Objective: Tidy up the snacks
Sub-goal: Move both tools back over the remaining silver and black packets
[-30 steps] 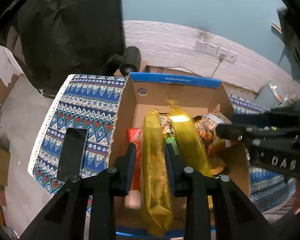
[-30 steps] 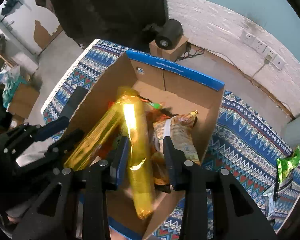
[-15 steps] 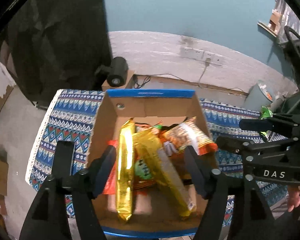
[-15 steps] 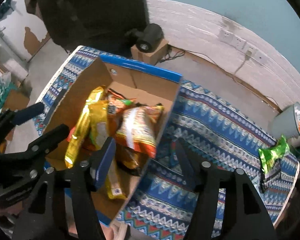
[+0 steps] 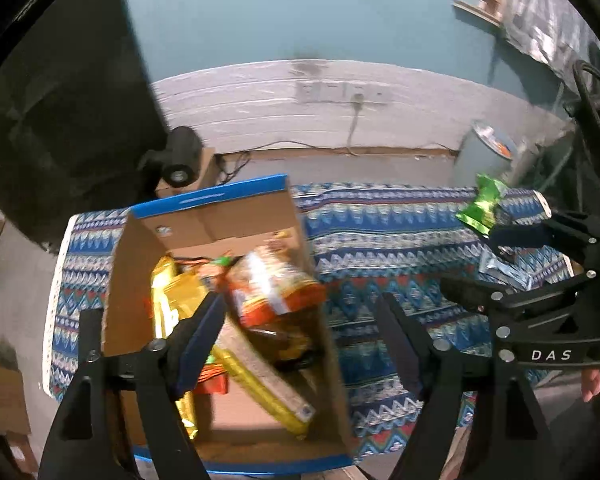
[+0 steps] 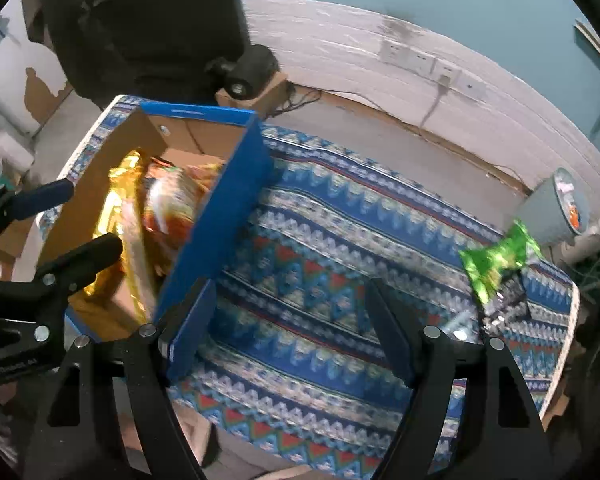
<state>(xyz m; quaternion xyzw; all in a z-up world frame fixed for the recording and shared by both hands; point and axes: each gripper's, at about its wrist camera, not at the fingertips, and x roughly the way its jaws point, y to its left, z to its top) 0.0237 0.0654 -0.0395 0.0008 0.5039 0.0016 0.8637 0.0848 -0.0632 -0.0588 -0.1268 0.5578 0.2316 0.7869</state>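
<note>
1. Two tongs are in view, and both stand wide apart with nothing between their fingers: the left gripper (image 5: 300, 336) hangs over the near right corner of the open brown cardboard box with blue rim (image 5: 204, 200), and the right gripper (image 6: 292, 320) hangs over the blue patterned cloth (image 6: 340, 240), with the box at its left finger.
2. Several snacks already lie inside the box, just ahead of the left gripper: long shiny gold packets (image 5: 168, 292) at its left finger and an orange and white snack bag (image 5: 272, 288) on top of the pile, tilted toward the right wall of the box.
3. One crinkled bright green snack packet (image 6: 496, 260) lies outside the box, far ahead and to the right of the right gripper, near the far edge of the cloth. Beside it there is some dark and silvery wrapping (image 6: 504, 308); it is too blurred to say what it is.
4. The step in hand, as I judge it, is to go for the green packet with the right gripper, because this one is nearer to it.
5. To do it well, bring the tongs low over the cloth with the packet between the fingers, close on its flat middle and not on the twisted end, which can slip out.
6. A light foil packet moves easily on cloth, so come from above and do not push it toward the edge.
7. When carrying it back, lift it clearly over the blue wall of the box, and keep the left gripper away from the way.
</note>
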